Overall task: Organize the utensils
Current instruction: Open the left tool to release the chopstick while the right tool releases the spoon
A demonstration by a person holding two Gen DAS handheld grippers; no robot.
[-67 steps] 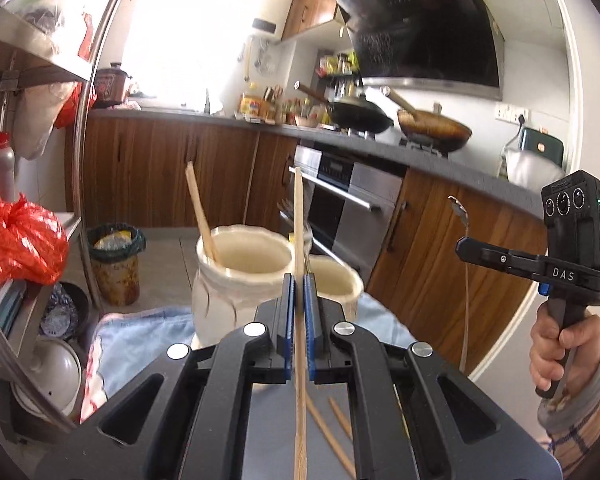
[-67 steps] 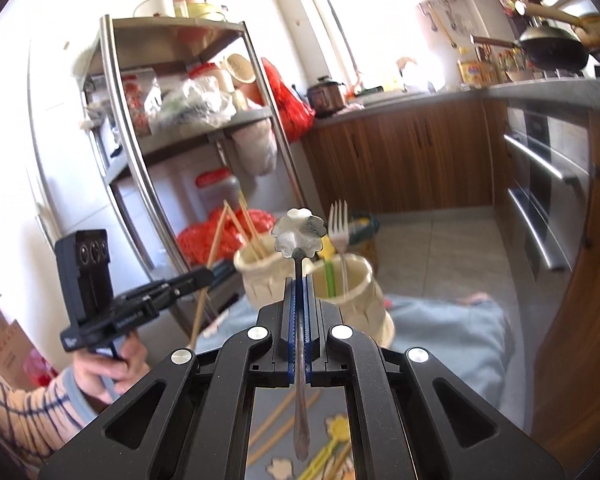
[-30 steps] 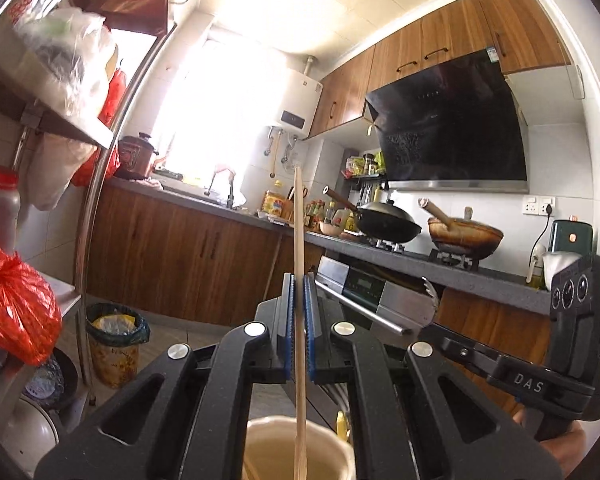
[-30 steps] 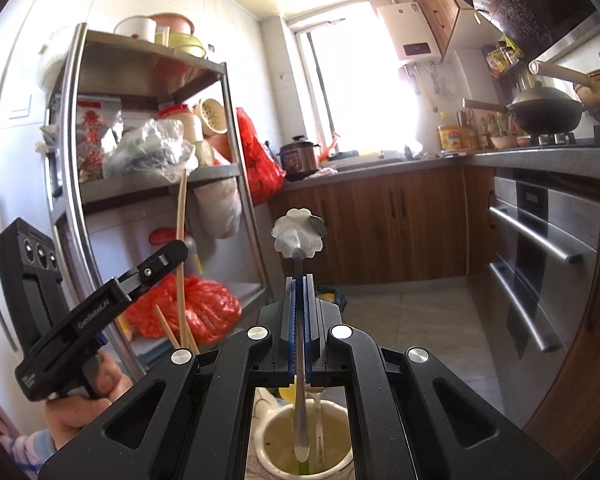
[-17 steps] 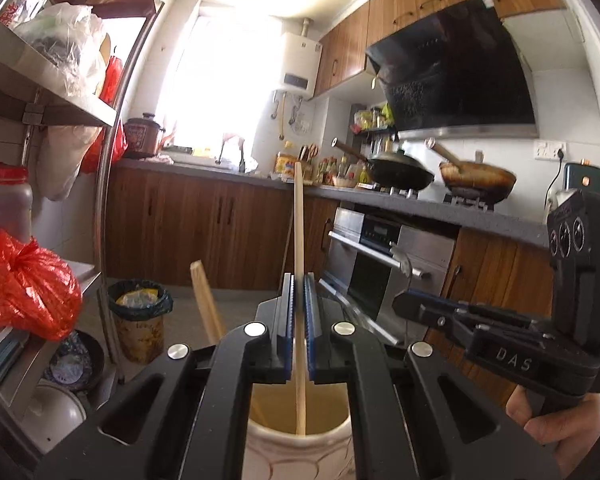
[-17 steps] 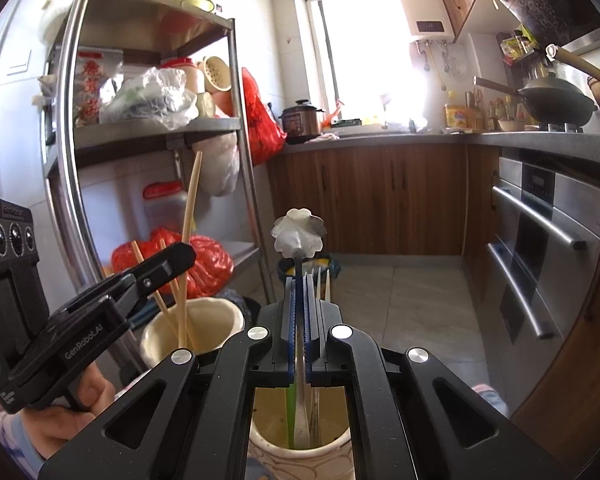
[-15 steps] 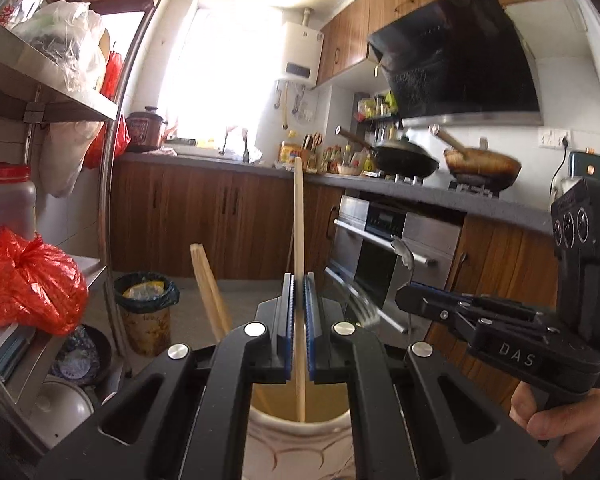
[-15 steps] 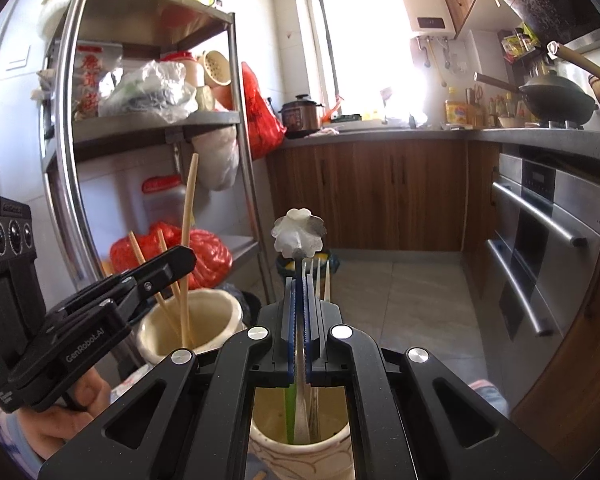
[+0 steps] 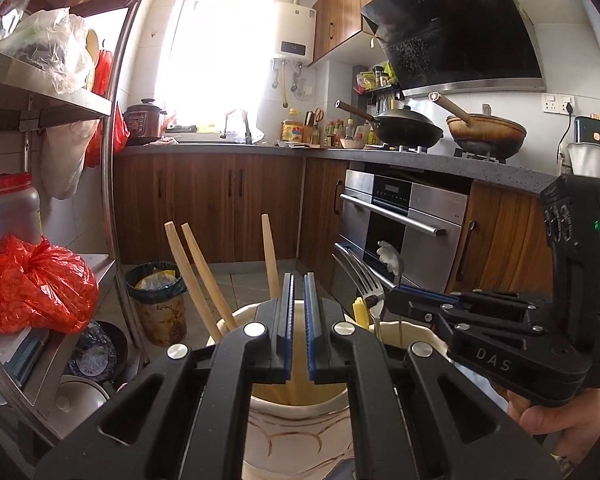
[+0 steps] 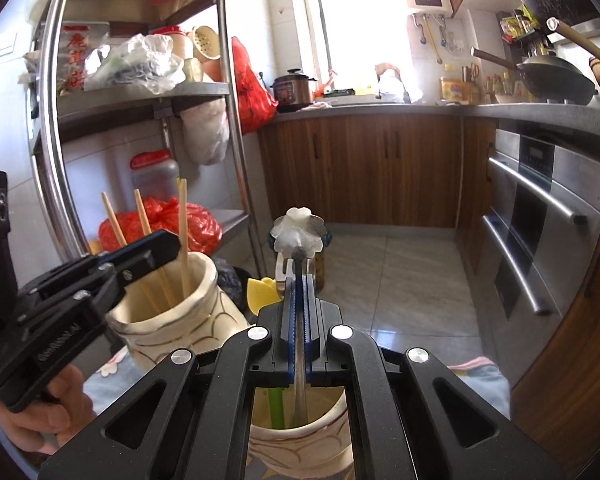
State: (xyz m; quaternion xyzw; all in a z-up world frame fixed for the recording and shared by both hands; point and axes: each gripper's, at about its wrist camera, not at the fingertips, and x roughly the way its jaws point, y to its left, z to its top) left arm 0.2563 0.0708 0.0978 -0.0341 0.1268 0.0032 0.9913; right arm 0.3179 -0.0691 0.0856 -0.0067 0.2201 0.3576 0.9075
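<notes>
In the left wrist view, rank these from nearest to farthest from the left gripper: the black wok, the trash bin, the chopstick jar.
From the left gripper:
1. Chopstick jar, directly under the fingers.
2. Trash bin, on the floor, left of centre.
3. Black wok, on the stove at the back right.
</notes>
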